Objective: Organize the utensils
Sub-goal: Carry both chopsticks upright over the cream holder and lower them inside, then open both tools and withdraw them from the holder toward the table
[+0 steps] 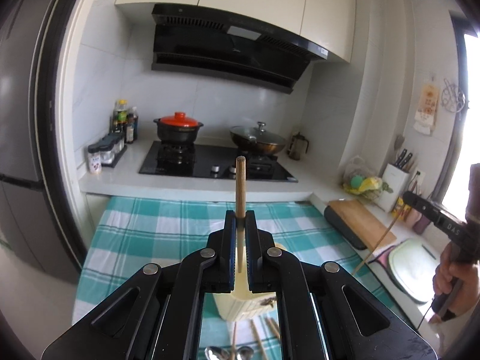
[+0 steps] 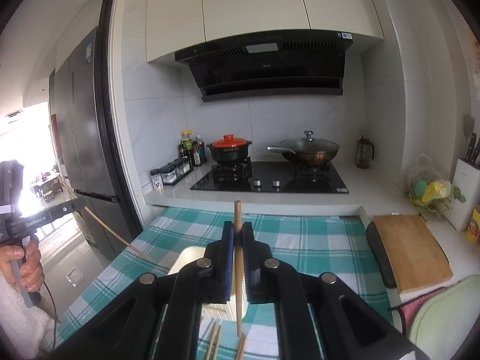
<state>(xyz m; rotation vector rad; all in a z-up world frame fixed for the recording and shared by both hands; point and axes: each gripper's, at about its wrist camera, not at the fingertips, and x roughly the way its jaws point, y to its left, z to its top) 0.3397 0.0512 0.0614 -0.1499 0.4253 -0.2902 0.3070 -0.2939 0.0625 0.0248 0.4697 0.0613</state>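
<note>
My left gripper (image 1: 240,214) is shut on a wooden chopstick (image 1: 240,180) that stands up between its jaws, raised above the teal checked cloth (image 1: 150,234). Under it sits a cream utensil holder (image 1: 240,303), with loose chopsticks (image 1: 270,327) and spoons (image 1: 228,354) lying in front of it. My right gripper (image 2: 238,226) is shut on another chopstick (image 2: 238,270), also held above the cloth (image 2: 300,240). The holder (image 2: 187,258) shows pale to its left, and more chopsticks (image 2: 214,342) lie below. A person's hand holds each gripper.
Behind the cloth is a black gas hob (image 2: 270,177) with a red-lidded pot (image 2: 229,148) and a lidded wok (image 2: 309,150). A wooden cutting board (image 2: 411,252), a knife block (image 2: 465,192) and a pale green tray (image 2: 444,315) lie to the right. Seasoning bottles (image 2: 192,150) and a fridge (image 2: 81,120) stand left.
</note>
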